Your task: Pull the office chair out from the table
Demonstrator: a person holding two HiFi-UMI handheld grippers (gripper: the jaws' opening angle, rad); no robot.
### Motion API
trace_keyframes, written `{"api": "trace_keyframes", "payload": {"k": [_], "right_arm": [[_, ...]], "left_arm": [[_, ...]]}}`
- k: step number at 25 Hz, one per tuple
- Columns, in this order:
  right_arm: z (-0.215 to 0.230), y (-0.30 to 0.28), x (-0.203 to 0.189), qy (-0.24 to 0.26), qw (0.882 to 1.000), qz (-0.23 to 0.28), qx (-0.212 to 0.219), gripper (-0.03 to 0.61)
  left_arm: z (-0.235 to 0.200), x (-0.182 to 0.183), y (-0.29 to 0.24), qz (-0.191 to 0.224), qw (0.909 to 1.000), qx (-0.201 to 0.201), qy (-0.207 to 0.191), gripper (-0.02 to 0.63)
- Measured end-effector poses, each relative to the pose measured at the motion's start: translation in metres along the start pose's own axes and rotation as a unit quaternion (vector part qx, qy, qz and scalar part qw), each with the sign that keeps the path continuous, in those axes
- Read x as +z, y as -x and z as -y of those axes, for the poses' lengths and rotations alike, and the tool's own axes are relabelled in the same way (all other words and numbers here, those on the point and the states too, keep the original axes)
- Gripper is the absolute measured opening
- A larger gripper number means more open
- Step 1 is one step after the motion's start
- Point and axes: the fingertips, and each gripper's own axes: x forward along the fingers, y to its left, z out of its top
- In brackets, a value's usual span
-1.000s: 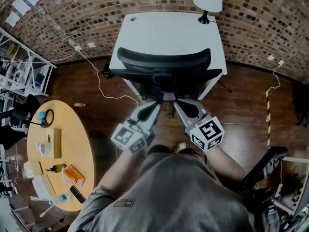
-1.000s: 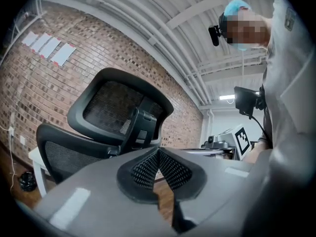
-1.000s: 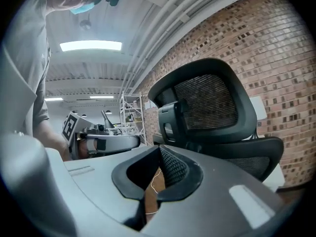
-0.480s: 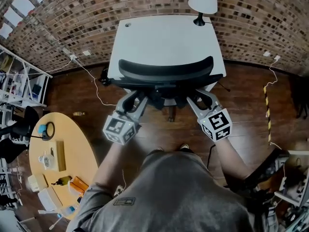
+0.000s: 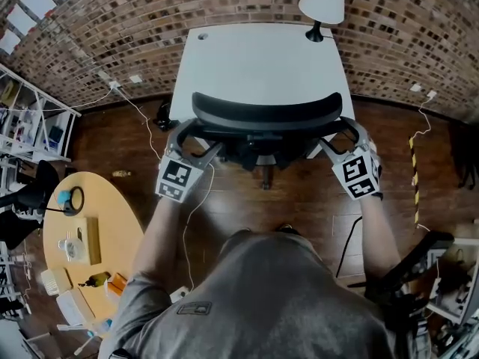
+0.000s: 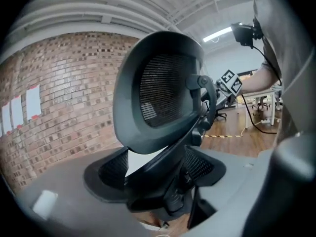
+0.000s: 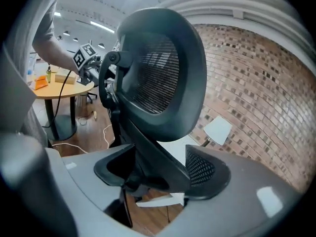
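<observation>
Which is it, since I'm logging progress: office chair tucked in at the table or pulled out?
Tucked in: in the head view the office chair overlaps the near edge of the table; its seat does not show.

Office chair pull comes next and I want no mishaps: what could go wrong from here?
The left hand-held gripper and the right hand-held gripper have just been opening. Each straddles the back frame of the office chair without pressing, so pulling now could slip off. The white cable on the floor beside its base could catch a wheel.
</observation>
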Motion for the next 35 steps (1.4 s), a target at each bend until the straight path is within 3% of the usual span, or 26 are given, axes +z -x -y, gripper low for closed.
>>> {"api": "trace_keyframes", "payload": {"k": [4, 7, 12, 13, 17, 24, 35], "right_arm": [[-0.003, -0.015, -0.009, 0.033, 0.998, -0.035, 0.039, 0.362], [-0.011, -0.023, -0.011, 0.060, 0.995, -0.052, 0.064, 0.367], [-0.016, -0.039, -0.011, 0.093, 0.990, -0.064, 0.080, 0.342], [-0.015, -0.042, -0.010, 0.101, 0.990, -0.067, 0.077, 0.310], [-0.014, -0.044, -0.009, 0.117, 0.987, -0.075, 0.085, 0.302], [-0.019, -0.036, -0.013, 0.119, 0.985, -0.083, 0.095, 0.278], [-0.031, -0.028, -0.011, 0.124, 0.984, -0.083, 0.099, 0.261]], "left_arm": [[-0.006, -0.007, -0.004, -0.026, 0.9979, -0.003, -0.059, 0.336], [-0.016, -0.014, -0.006, -0.043, 0.9972, -0.003, -0.061, 0.360], [-0.006, -0.031, -0.028, -0.085, 0.9908, -0.043, -0.096, 0.360], [-0.005, -0.032, -0.031, -0.089, 0.9901, -0.046, -0.099, 0.363], [-0.007, -0.029, -0.032, -0.089, 0.9893, -0.051, -0.104, 0.365], [0.005, -0.034, -0.023, -0.104, 0.9838, -0.068, -0.129, 0.286], [0.004, -0.036, -0.014, -0.102, 0.9836, -0.093, -0.116, 0.253]]}}
